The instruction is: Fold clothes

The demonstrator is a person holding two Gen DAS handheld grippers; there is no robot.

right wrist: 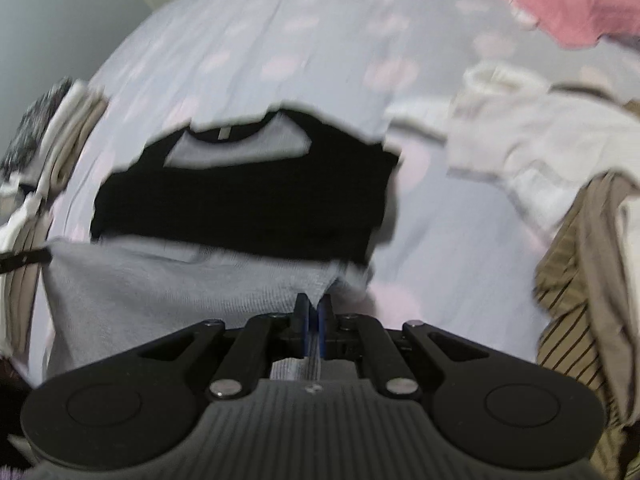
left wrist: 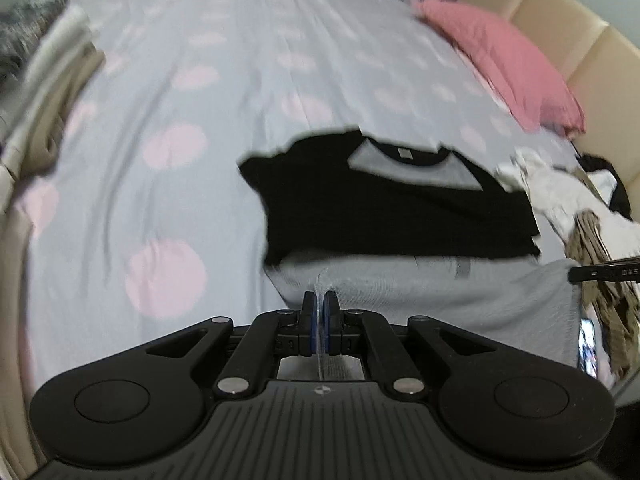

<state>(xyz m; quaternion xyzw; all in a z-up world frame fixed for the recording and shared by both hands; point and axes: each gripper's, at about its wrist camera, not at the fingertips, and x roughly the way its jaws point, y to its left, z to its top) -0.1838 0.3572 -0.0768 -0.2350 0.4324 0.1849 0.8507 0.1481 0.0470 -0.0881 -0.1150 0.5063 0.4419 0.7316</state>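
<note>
A black and grey shirt [left wrist: 384, 208] lies on the bed, its neck end away from me, with the black part spread flat and the grey hem end lifted toward the cameras. My left gripper [left wrist: 319, 300] is shut on the grey hem near its left corner. In the right wrist view the same shirt [right wrist: 248, 208] shows, and my right gripper [right wrist: 314, 304] is shut on the grey hem near its right corner. The grey cloth [right wrist: 160, 288] stretches between the two grippers. The other gripper's tip [left wrist: 600, 272] pokes in at the right edge of the left wrist view.
The bed sheet [left wrist: 200, 92] is pale blue with pink dots. A pink pillow [left wrist: 504, 56] lies by the cream headboard [left wrist: 580, 44]. Folded beige and white clothes [left wrist: 52, 92] are stacked at the left. A loose pile of white and striped brown clothes [right wrist: 560, 184] lies at the right.
</note>
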